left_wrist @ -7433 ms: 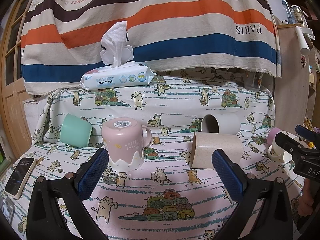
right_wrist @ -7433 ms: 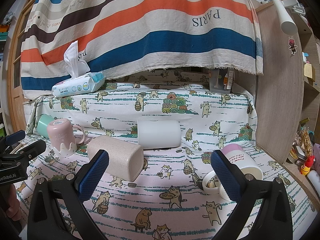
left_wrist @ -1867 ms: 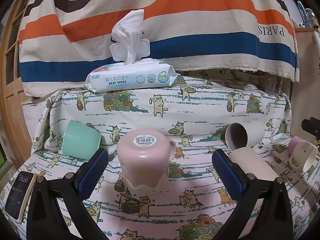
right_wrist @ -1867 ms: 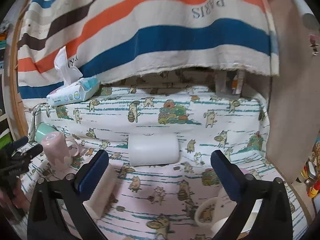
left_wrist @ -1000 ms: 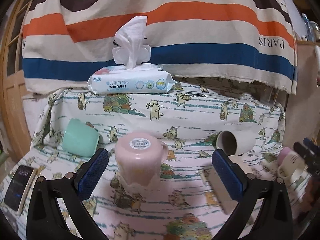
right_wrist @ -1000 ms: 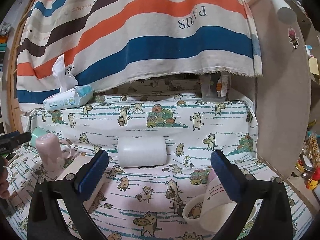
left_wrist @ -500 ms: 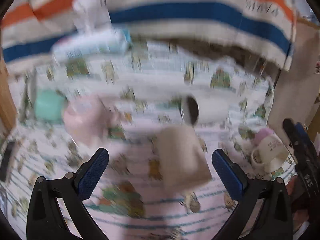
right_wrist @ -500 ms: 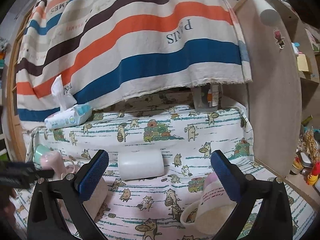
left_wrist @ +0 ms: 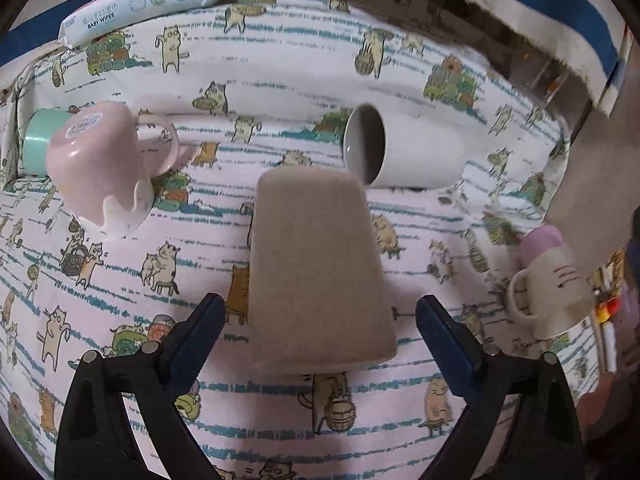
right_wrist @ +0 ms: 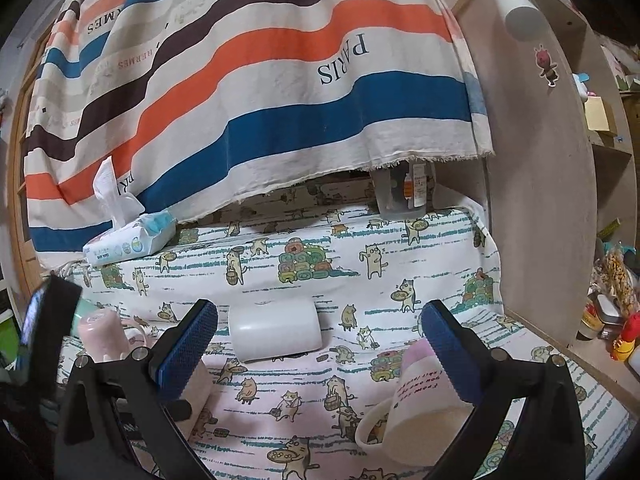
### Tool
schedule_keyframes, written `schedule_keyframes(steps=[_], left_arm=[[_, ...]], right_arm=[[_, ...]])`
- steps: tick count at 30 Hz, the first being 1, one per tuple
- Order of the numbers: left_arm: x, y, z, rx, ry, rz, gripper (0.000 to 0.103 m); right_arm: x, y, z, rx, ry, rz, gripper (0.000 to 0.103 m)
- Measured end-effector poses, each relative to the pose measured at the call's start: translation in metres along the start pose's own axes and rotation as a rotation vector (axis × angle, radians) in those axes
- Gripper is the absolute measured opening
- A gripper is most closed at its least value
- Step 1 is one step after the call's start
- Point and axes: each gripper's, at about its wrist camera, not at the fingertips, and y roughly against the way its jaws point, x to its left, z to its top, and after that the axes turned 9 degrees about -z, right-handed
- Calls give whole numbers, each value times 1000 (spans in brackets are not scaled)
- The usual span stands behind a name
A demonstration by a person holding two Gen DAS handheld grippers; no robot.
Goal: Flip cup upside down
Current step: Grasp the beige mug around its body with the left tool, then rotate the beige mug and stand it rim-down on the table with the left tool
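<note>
A beige speckled cup [left_wrist: 316,268] lies on its side on the cat-print cloth [left_wrist: 120,288], wide end toward me. My left gripper [left_wrist: 318,324] is open, its blue pads on either side of that wide end, not touching. The cup's edge shows in the right wrist view [right_wrist: 198,386] behind the left finger. My right gripper [right_wrist: 318,340] is open and empty above the cloth. A white and purple mug [right_wrist: 416,412] lies tipped by its right finger; it also shows in the left wrist view [left_wrist: 552,284].
A pink mug [left_wrist: 100,168] stands upside down at left, a mint cup [left_wrist: 38,140] behind it. A white cup [left_wrist: 400,152] lies on its side beyond the beige cup. A baby wipes pack [left_wrist: 148,0] sits at the back. A wooden panel [right_wrist: 540,200] stands at right.
My left gripper has swung right from the pink mug and dropped down over the beige cup, now straddling its wide end. My right gripper has barely moved.
</note>
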Motion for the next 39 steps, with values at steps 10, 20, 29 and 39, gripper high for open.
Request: schedule_keyframes(steps=[10, 20, 29, 39], left_arm=[[-2, -7, -12, 29, -10, -17, 68], [-3, 14, -12, -20, -57, 0, 66], [-5, 30, 10, -66, -79, 4, 66], [-10, 29, 31, -65, -127, 14, 66]], right_arm=[[3, 1, -1, -5, 21, -17, 103], [3, 0, -1, -6, 29, -25, 103], [5, 2, 0, -24, 52, -31, 103], [5, 2, 0, -18, 58, -27, 103]])
